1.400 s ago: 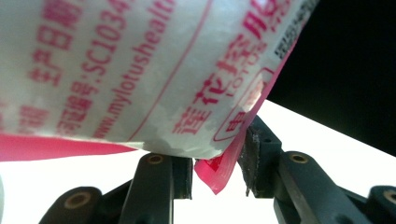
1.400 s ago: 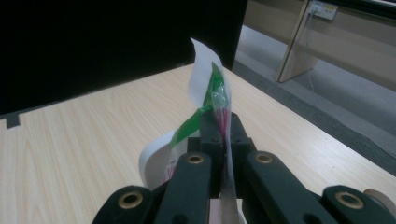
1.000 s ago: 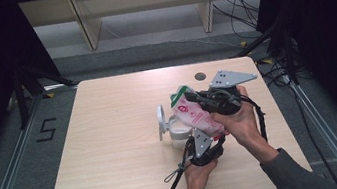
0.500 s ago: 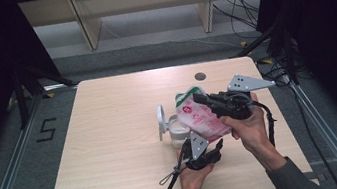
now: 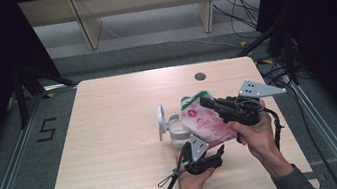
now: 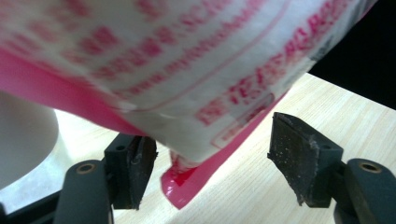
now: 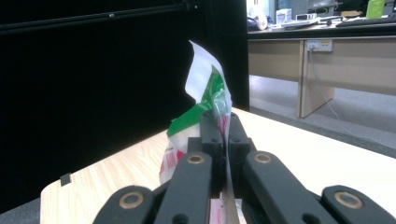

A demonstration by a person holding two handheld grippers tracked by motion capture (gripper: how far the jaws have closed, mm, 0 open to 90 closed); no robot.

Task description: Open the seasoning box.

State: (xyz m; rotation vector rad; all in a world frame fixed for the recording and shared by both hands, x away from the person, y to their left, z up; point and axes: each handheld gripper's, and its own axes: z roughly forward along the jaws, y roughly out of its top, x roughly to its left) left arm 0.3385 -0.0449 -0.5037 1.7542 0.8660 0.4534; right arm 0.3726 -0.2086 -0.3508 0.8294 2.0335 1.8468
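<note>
the right gripper point(image 5: 206, 103) has its jaws pressed together on the upper edge of the pink and white bag point(image 5: 207, 125), holding it above the tabletop point(image 5: 111, 133). the left gripper point(image 6: 212, 175) is under the bag's lower corner, jaws spread, not pinching it. a white cup point(image 5: 178, 129) stands just beside the bag.

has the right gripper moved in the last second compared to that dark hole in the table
Yes. The right gripper, shut on the pink bag, has drifted rightward and toward the person, away from the hole.
</note>
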